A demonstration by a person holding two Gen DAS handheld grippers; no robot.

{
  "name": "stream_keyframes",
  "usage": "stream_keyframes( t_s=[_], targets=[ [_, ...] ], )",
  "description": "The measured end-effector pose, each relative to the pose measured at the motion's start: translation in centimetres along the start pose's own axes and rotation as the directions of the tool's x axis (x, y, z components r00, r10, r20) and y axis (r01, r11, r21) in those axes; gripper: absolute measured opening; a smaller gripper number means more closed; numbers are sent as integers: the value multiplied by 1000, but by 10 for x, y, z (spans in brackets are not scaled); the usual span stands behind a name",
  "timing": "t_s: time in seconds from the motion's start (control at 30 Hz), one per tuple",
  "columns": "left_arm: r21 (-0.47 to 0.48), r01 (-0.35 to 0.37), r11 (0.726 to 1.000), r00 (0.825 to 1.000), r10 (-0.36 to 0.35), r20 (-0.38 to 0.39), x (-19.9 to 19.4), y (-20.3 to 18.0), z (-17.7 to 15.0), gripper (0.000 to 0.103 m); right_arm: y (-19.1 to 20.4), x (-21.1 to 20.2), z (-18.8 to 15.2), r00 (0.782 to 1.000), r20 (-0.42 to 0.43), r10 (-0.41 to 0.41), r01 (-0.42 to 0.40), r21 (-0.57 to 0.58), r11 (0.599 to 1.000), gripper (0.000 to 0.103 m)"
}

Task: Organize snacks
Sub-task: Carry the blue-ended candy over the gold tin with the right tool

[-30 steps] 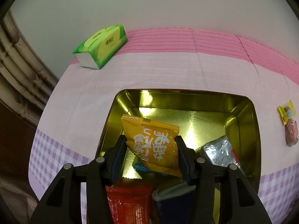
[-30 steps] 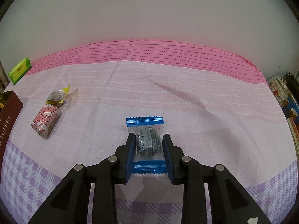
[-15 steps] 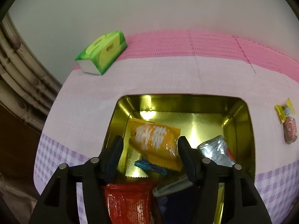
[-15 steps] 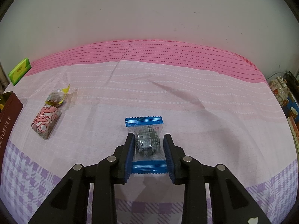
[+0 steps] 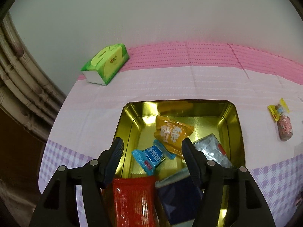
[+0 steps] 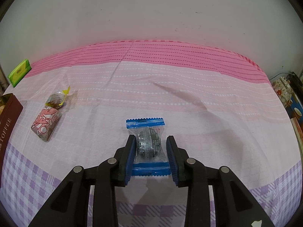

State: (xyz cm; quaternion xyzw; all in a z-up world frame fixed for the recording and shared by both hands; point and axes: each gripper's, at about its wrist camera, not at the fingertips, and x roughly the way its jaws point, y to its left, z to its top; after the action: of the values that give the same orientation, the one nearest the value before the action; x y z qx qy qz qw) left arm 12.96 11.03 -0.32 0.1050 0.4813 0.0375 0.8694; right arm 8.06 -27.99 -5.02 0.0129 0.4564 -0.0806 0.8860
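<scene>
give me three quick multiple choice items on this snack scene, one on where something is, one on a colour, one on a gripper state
1. Where does the orange packet lie?
A. on the cloth beside the tissue pack
B. inside the gold tin
C. between the right gripper's pads

2. What colour are the sealed ends of the wrapper at the right gripper?
A. blue
B. yellow
C. red

3. How does the left gripper stand?
A. shut on the orange packet
B. shut on the red packet
C. open, gripping nothing

Answers:
1 B: the orange packet rests on the floor of the gold tin.
2 A: the clear wrapper between the pads of the right gripper has blue strips at both ends.
3 C: the left gripper has just been opening, its pads clear of every packet.
</scene>
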Motion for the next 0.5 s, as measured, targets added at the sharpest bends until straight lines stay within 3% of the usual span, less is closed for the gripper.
stream_keyframes(
  t_s=[0.5],
  targets=[
    [-95, 5, 995, 999, 0, 54, -41, 28, -34, 65, -1, 0, -1, 1000, 0, -3, 3, 1, 1000, 31]
  ],
)
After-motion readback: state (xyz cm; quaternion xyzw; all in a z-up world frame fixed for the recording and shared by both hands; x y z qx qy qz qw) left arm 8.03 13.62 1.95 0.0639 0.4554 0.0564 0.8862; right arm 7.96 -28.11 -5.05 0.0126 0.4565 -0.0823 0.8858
